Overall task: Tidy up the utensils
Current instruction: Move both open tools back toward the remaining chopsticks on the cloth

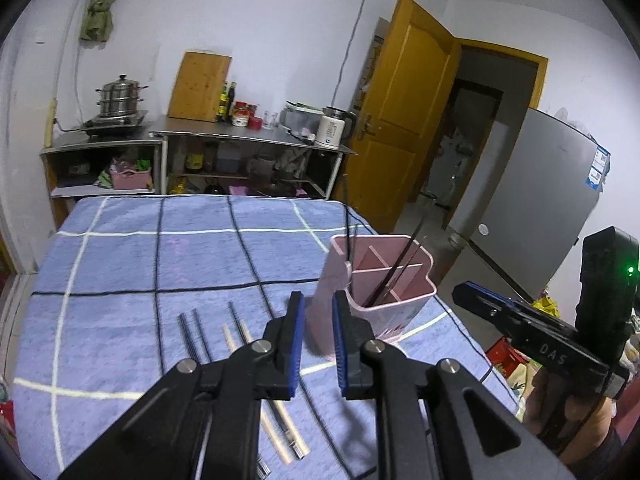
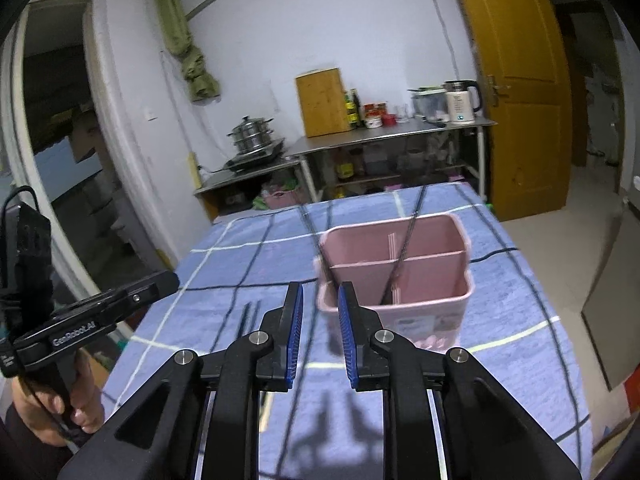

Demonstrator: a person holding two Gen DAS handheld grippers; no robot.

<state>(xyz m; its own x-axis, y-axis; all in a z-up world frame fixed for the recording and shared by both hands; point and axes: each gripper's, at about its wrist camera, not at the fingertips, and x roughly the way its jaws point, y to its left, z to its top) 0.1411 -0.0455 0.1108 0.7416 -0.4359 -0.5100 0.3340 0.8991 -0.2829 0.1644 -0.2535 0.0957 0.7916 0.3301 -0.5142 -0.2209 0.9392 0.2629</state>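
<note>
Both tools were released and empty: the left tool (image 1: 318, 334) and the right tool (image 2: 320, 320) each showed a narrow gap between blue pads with nothing in it. The pink holder (image 1: 376, 292) stood upright on the blue checked cloth (image 1: 160, 256) over the bench, near its right edge, with a few dark chopsticks (image 1: 394, 272) already leaning in its compartments. More loose chopsticks (image 1: 240, 340), dark and pale, lay on the cloth just left of the left tool and partly under it.

The step in hand looked like going for the next loose pair. To do it well, the left tool would need to come down over the sticks across their length, pinch them together near the middle so they did not splay, and lift before swinging toward the holder.

The cloth left of the sticks was open, giving room to approach. The holder sat close to the bench's right edge, so a sideways knock there risked tipping it off
</note>
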